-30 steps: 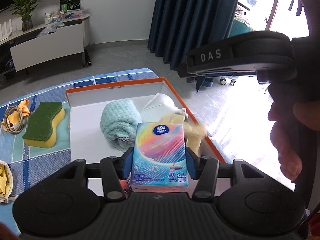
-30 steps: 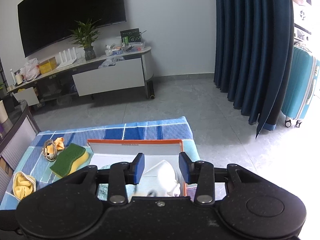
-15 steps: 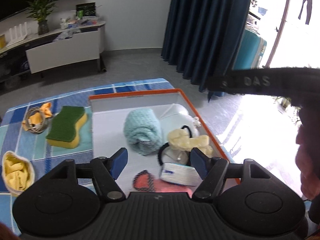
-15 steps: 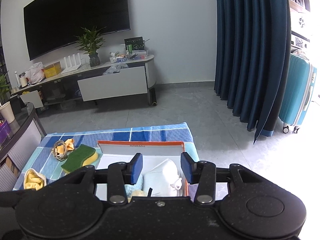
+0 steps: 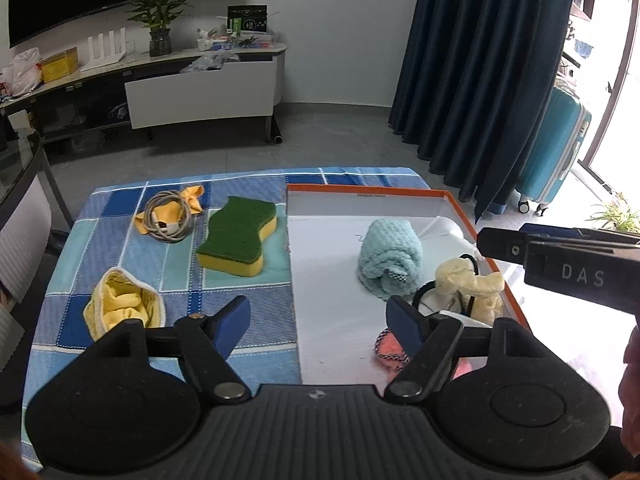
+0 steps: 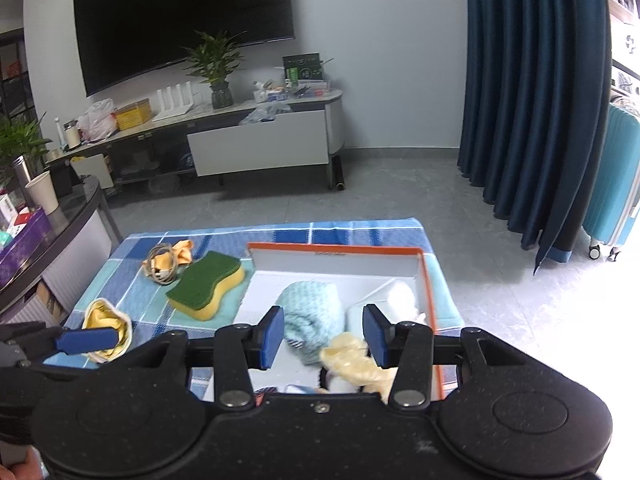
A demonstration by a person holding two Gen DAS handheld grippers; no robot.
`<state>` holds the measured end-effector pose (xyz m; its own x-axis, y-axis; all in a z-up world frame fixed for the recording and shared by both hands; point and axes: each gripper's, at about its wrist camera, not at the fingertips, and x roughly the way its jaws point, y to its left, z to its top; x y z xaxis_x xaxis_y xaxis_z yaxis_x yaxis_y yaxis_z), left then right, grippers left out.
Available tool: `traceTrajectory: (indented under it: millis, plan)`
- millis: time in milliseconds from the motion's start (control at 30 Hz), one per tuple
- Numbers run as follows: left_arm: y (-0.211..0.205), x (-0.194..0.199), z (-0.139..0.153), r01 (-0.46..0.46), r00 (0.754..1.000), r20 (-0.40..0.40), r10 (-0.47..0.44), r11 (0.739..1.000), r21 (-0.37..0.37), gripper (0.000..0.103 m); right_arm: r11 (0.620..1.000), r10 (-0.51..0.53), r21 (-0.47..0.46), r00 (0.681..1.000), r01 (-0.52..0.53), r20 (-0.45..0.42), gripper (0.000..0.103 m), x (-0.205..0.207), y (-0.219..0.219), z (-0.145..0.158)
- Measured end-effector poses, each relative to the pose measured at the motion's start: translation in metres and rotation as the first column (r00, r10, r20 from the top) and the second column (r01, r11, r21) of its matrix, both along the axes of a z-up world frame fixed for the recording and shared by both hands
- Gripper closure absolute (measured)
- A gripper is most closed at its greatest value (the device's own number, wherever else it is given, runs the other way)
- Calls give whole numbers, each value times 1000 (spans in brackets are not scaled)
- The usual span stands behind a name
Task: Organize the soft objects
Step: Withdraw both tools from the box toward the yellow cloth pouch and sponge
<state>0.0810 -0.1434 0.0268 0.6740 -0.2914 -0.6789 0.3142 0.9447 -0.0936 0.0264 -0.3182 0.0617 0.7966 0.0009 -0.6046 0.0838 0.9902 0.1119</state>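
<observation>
Both claws empty above the tabletop, with three loose items outside the box

The left claw stands wide with nothing between its blue pads, hanging over the box's left wall; the right claw is moderately spread and also empty, above the box's near right part. The orange-rimmed box already holds a rolled teal towel, a cream scrunchie, a white mask and a pink item. The green-and-yellow sponge, yellow cloth pouch and coiled cable with its yellow cloth lie on the blue checked cloth, well apart from the box. Risks, as I judge them: a squeezed sponge can spring out of the pads; the limp pouch may bunch the cloth beneath; the cable is not soft and could be swept in by mistake; crowding on the box's right side may push the scrunchie over the rim.
</observation>
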Motion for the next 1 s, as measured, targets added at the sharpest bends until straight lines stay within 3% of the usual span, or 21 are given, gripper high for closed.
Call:
traceTrajectory:
  millis: [400,1000]
  plan:
    - [65,0,-5,-134,991,-13,133,991,-2,26,996,93,16,995,-93,-31,49,8,45,-9]
    - [126,3,-20,-251,967,-49,250,968,-6,23,985,175,9,982,-175,-64,49,24,85,-17]
